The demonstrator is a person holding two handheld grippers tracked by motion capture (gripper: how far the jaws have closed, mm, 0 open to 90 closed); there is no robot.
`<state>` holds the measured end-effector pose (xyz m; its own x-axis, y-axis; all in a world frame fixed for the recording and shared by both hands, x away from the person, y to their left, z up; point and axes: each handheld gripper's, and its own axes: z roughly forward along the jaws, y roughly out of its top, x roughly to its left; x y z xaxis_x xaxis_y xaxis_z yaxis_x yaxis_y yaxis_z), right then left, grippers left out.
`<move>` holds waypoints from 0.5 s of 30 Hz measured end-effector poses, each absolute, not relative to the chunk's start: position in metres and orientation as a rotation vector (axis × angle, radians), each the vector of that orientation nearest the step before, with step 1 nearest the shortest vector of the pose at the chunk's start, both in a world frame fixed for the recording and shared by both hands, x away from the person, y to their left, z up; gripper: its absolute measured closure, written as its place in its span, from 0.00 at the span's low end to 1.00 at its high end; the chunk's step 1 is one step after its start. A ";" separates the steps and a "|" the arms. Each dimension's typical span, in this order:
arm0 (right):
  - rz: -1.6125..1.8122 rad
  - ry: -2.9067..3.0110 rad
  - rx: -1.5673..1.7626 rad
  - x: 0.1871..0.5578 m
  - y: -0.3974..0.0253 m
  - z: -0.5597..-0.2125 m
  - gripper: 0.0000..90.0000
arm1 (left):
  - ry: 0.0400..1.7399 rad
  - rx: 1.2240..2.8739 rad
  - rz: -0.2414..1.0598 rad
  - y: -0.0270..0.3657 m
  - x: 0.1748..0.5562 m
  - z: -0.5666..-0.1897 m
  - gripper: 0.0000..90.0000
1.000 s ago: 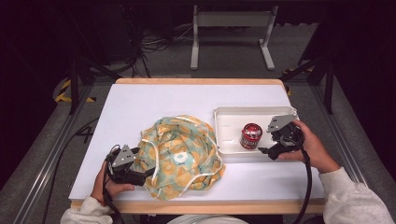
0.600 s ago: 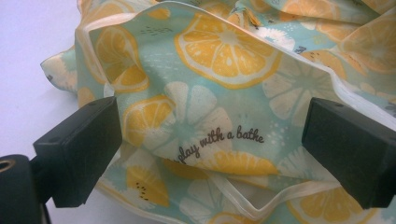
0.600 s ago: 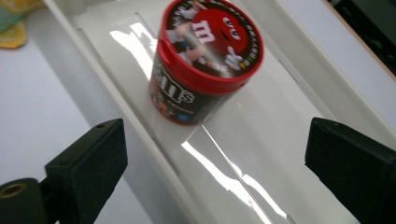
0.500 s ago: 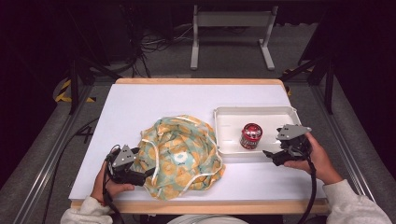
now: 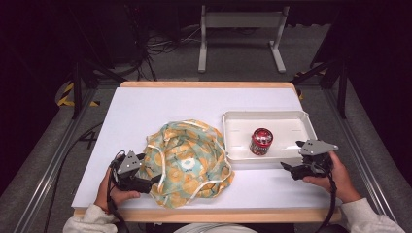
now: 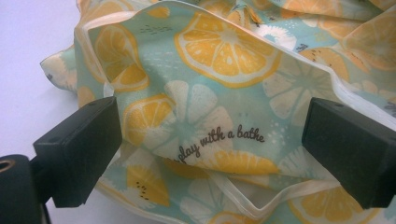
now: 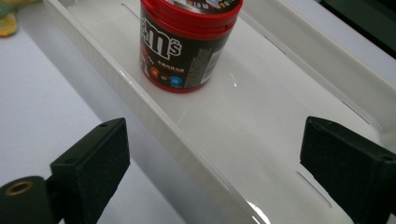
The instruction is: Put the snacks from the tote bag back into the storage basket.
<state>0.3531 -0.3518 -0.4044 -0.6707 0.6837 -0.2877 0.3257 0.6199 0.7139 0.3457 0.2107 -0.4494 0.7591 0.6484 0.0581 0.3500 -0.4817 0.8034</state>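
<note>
On the white table lies a crumpled cloth bag with a print of yellow lemon slices on pale blue and a cream edging. It sits a little left of the middle, close to the near edge. The left gripper is at the bag's near-left side, and its jaws stand wide apart. In the left gripper view the cloth bag fills the space between the two black jaws and shows the words "play with a bathe" (whether the jaws touch the cloth cannot be told).

To the right of the bag stands a white tray, just beside it. Inside the tray a small red can stands upright, near the front wall.

The right gripper is held over the table just in front of the tray's near-right corner, jaws also apart and holding nothing. In the right gripper view the front wall of the white tray runs between the jaws, with the red can farther off.
</note>
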 end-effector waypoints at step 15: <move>0.954 2.206 0.839 0.333 -0.379 -0.417 0.09 | 0.750 2.115 0.460 0.211 0.345 -0.449 0.06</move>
